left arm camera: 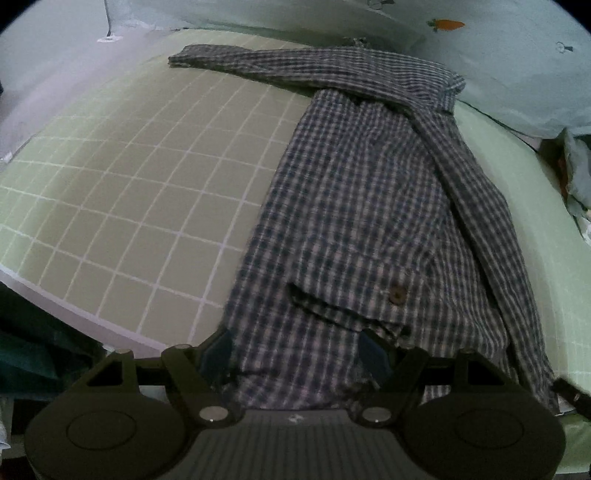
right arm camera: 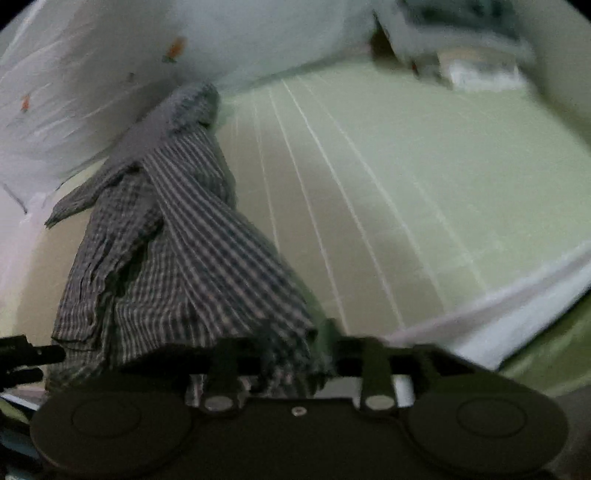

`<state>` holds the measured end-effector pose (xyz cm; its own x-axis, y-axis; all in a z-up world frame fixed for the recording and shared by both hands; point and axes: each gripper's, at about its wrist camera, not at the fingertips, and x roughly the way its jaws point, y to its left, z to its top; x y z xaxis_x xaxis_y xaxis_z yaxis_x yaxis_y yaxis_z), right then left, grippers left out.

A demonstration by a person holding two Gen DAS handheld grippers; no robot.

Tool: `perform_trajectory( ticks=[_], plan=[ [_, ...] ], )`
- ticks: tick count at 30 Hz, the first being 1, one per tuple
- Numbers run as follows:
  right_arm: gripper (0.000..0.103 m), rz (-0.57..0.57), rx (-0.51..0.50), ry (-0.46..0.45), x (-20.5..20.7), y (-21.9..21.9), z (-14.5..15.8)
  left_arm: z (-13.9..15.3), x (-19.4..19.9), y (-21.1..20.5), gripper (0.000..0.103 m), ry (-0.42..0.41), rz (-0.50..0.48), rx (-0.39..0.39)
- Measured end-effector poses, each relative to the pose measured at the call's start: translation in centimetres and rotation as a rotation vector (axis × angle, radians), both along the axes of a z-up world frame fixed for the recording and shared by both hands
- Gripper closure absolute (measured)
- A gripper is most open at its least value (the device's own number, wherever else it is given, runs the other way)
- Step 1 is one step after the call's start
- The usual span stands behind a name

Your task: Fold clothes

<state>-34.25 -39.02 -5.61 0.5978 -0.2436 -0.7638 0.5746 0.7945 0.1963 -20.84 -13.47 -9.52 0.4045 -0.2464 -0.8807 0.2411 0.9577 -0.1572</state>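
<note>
A dark plaid button shirt (left arm camera: pixel 362 206) lies on a green grid mat (left arm camera: pixel 140 177). One sleeve stretches along the far edge to the left, the other lies folded down its right side. My left gripper (left arm camera: pixel 297 350) is open, its fingers straddling the shirt's near hem. In the right wrist view the shirt (right arm camera: pixel 177 251) is lifted into a ridge that runs down into my right gripper (right arm camera: pixel 291 360), which is shut on the cloth. The left gripper's tip shows at the left edge (right arm camera: pixel 26 356). This view is blurred.
A pale sheet with carrot prints (left arm camera: pixel 447 25) hangs behind the mat. A white board edge (right arm camera: pixel 517 306) borders the mat on the right. Crumpled items (right arm camera: pixel 465 40) lie at the far right corner. Dark cloth (left arm camera: pixel 33 350) lies off the mat's near left.
</note>
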Motion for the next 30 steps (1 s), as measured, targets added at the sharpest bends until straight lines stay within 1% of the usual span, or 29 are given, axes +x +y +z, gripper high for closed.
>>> perform_trajectory(
  ticks=[2, 4, 7, 10, 11, 13, 14, 16, 19, 22, 25, 28, 30],
  plan=[
    [0.053, 0.045, -0.062, -0.021, 0.2, 0.9, 0.5, 0.2, -0.3, 0.2, 0.027, -0.006, 0.001, 0.002],
    [0.053, 0.113, -0.095, -0.034, 1.1, 1.9, 0.7, 0.4, -0.6, 0.5, 0.027, -0.014, 0.004, 0.002],
    [0.053, 0.235, -0.182, -0.005, 2.8, 3.9, 0.3, 0.7, -0.9, 0.8, 0.027, -0.026, 0.008, 0.004],
    [0.054, 0.314, -0.257, 0.058, 4.8, 5.3, -0.8, 0.9, -1.2, 1.2, 0.027, -0.034, 0.012, 0.006],
    [0.058, 0.319, -0.267, 0.085, 5.2, 5.5, -1.3, 1.0, -1.4, 1.4, 0.027, -0.036, 0.013, 0.006],
    [0.087, 0.312, -0.261, 0.123, 5.7, 5.4, -1.9, 1.2, -1.8, 1.9, 0.027, -0.044, 0.015, 0.007],
    [0.101, 0.302, -0.255, 0.115, 5.5, 5.3, -1.7, 1.2, -2.0, 2.4, 0.027, -0.047, 0.013, 0.005],
    [0.102, 0.281, -0.242, 0.093, 5.1, 5.1, -0.9, 1.1, -2.1, 3.1, 0.026, -0.046, 0.009, 0.003],
    [0.102, 0.279, -0.222, 0.047, 4.5, 6.1, 0.4, 0.9, -1.3, 4.0, 0.026, -0.030, -0.004, -0.007],
    [0.102, 0.294, -0.124, -0.031, 4.8, 7.8, 1.9, 1.2, 0.3, 4.9, 0.026, -0.024, -0.014, -0.026],
    [0.102, 0.338, -0.044, -0.107, 6.2, 10.1, 2.7, 1.8, 1.6, 6.1, 0.026, -0.044, -0.039, -0.033],
    [0.102, 0.351, 0.034, -0.130, 8.1, 11.9, 2.0, 2.1, 2.9, 7.8, 0.026, -0.058, -0.056, -0.018],
    [0.101, 0.330, 0.101, -0.112, 9.5, 12.6, 0.4, 2.0, 3.8, 9.1, 0.026, -0.049, -0.049, -0.019]
  ],
)
